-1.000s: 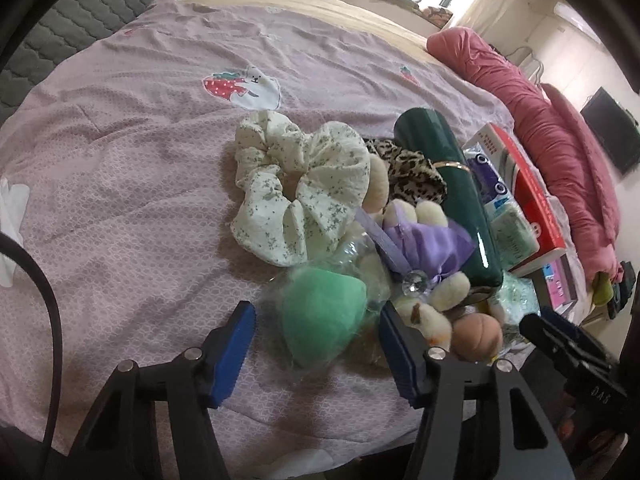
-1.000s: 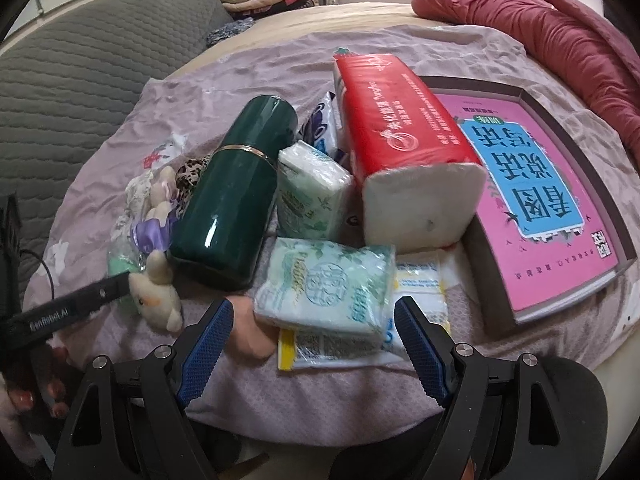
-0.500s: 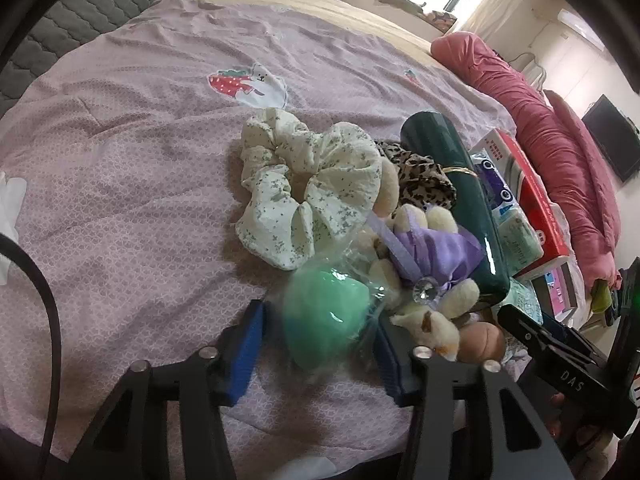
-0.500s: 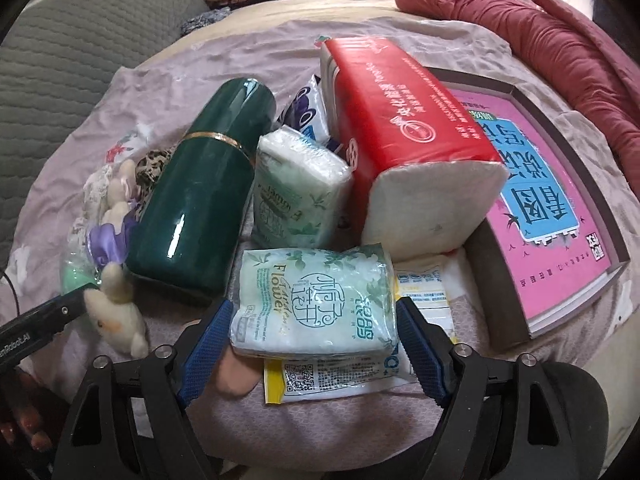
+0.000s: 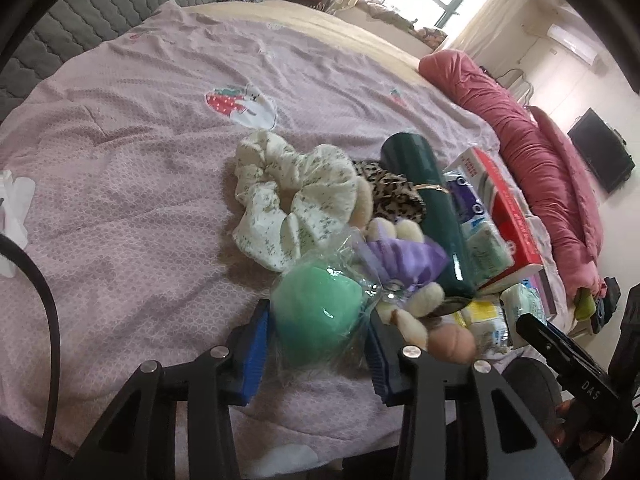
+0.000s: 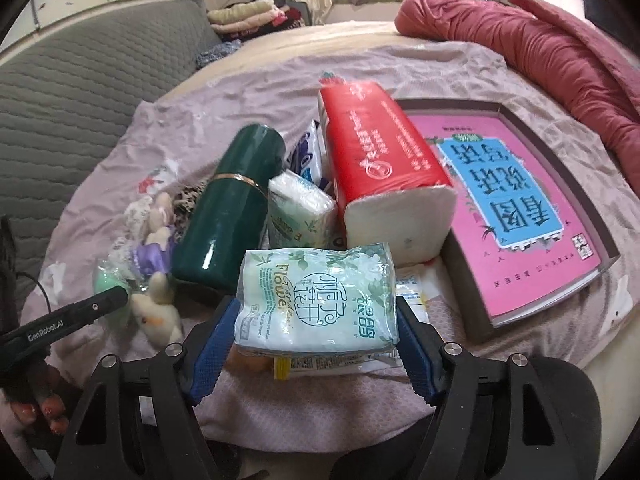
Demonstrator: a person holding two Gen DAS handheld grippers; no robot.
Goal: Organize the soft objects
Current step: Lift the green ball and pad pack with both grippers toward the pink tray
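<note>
A green sponge puff in a clear bag (image 5: 312, 300) sits between the blue pads of my left gripper (image 5: 317, 320). The jaws are closing and the pads press the bag on both sides. Behind it lie a floral scrunchie (image 5: 296, 200), a leopard scrunchie (image 5: 394, 196) and a plush bear in a purple dress (image 5: 404, 264). My right gripper (image 6: 316, 310) is shut on a pale green tissue pack (image 6: 316, 292), held a little above a flat packet. A second tissue pack (image 6: 300, 208) lies just beyond.
All of this is on a bed with a pink quilt (image 5: 140, 160). A dark green flask (image 6: 228, 208), a red paper-towel pack (image 6: 384, 160) and a pink boxed book (image 6: 520, 192) crowd the right side. A rose duvet (image 6: 560, 52) lies rolled behind.
The left jaws have closed in from wide apart onto the green puff. The right jaws have narrowed onto the tissue pack, which now sits higher and nearer the camera.
</note>
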